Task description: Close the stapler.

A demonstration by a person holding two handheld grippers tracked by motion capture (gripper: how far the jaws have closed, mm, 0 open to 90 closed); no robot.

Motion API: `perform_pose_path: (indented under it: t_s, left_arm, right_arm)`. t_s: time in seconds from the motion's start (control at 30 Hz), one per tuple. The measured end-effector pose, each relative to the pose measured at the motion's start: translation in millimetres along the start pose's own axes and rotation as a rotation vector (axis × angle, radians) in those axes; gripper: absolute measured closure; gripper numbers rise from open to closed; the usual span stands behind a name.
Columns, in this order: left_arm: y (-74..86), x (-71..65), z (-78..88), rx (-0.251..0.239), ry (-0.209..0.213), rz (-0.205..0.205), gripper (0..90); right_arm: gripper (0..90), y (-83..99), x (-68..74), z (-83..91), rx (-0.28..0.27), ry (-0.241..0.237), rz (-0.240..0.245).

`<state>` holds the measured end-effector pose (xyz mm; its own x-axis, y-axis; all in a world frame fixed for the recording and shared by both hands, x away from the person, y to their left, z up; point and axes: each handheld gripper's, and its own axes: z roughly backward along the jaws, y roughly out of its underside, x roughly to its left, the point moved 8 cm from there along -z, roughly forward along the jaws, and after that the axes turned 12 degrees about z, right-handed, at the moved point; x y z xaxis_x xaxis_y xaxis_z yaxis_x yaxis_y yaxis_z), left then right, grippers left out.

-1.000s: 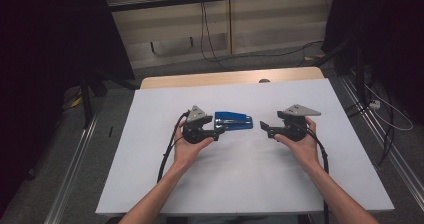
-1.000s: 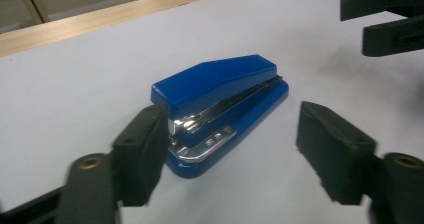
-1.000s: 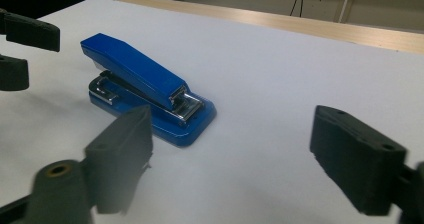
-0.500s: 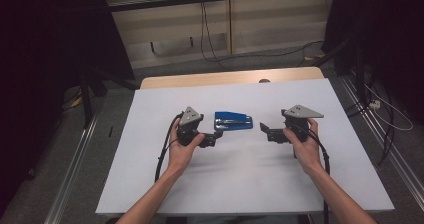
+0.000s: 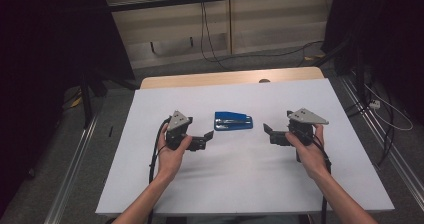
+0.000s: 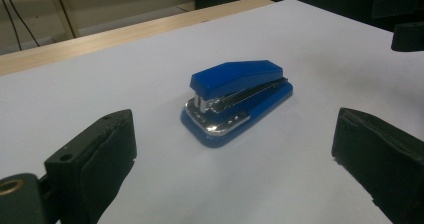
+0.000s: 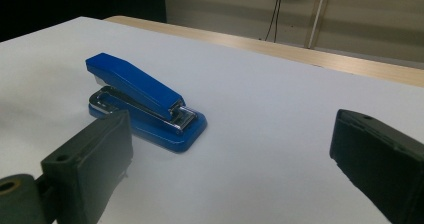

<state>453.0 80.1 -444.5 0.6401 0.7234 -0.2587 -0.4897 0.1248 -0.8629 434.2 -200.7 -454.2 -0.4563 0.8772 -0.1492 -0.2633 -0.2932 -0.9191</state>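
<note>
— Jaws on both sides stand spread with nothing between them. The left gripper [image 5: 206,138] has just been opening, and the stapler [image 5: 233,120] lies free on the table, clear of its pads, at about one o'clock from it.

— And the right gripper [image 5: 268,132]?

— Just as wide, its jaws having just been opening too, the stapler at roughly ten o'clock from it, apart.

— So which step is this?

— I'd judge a release: the stapler is set down flat, closed, between the two grippers. A next pick would call for closing squarely across its narrow sides.

— Surface?

— White sheet [image 5: 235,184] over a wooden table [image 5: 225,79]. Beyond, at twelve o'clock, pale wall panels [image 5: 260,29] with cables hanging down; dark curtains stand either side.
</note>
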Motion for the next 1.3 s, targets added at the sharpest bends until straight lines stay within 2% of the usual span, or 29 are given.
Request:
perform_pose_path:
  t_s: [0.3,0.4,0.57,0.6,0.9,0.97,1.0,1.1,1.3]
  left_arm:
    - [4.2,7.2,22.7,-0.018,-0.027,0.004,4.2]
    - [6.3,9.1,29.0,-0.024,-0.028,0.016,4.3]
    - [8.2,10.6,40.8,-0.029,-0.033,0.007,4.2]
    - [8.7,11.9,43.5,-0.029,-0.042,-0.001,4.2]
    - [11.1,22.6,65.3,-0.063,-0.084,0.022,3.6]
    - [14.1,26.6,70.3,-0.049,-0.105,0.014,3.8]
    - [15.1,27.6,73.0,-0.048,-0.099,0.022,3.9]
    - [13.5,29.7,81.5,-0.071,-0.088,0.036,3.8]
    - [12.1,33.5,98.9,-0.103,-0.113,0.027,3.9]
  right_arm:
    - [3.6,1.3,0.2,8.0,-0.01,0.014,0.001]
    - [3.6,2.6,-0.4,12.0,-0.012,0.019,-0.001]
    - [3.5,4.5,-3.5,19.7,-0.018,0.038,-0.01]
    - [3.5,4.6,-4.4,21.1,-0.021,0.041,-0.008]
    - [3.3,6.7,-5.8,34.5,-0.028,0.061,-0.011]
    - [3.3,6.8,-6.0,38.0,-0.032,0.065,-0.008]
    - [3.3,7.0,-6.2,40.2,-0.032,0.07,-0.012]
    - [3.2,8.0,-7.8,46.9,-0.033,0.079,-0.011]
    - [2.9,15.2,-11.8,58.0,-0.031,0.097,-0.019]
